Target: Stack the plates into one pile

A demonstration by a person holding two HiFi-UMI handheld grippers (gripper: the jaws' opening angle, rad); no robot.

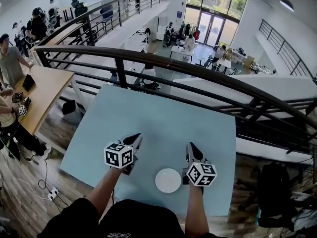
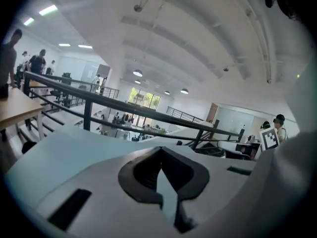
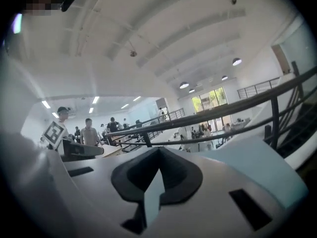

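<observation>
Left claw: my left claw (image 1: 134,142) is shut tight, tips pressed together, nothing in it.
Left claw's own view: the two dark tips meet at a point, and only pale blue desk (image 1: 148,113) shows through the slot behind them.
Right claw: my right claw (image 1: 192,151) is closed the same way, tip to tip, and empty.
Right claw's own view: again just a sliver of blue between the closed tips, no plate there.
Aim: both claws point forward across the desk toward the railing (image 1: 198,71), tilted only a little downward, side by side and apart.
Cubes: the left cube (image 1: 119,155) and right cube (image 1: 200,174) sit over my wrists and face up at the head view.
Plates: the plates (image 1: 168,180) lie as one round white disc on the desk, close to its near edge.
Plates, count: from straight above I cannot tell how many are in there.
Plates, place: between my forearms, just beside the right cube, behind both sets of tips; neither claw's tips are on them.
Desk: otherwise bare blue, pushed up against the railing.
Beyond: a lower hall past the railing; off to my left a wooden table (image 1: 47,86) with people (image 1: 10,58) at it.
</observation>
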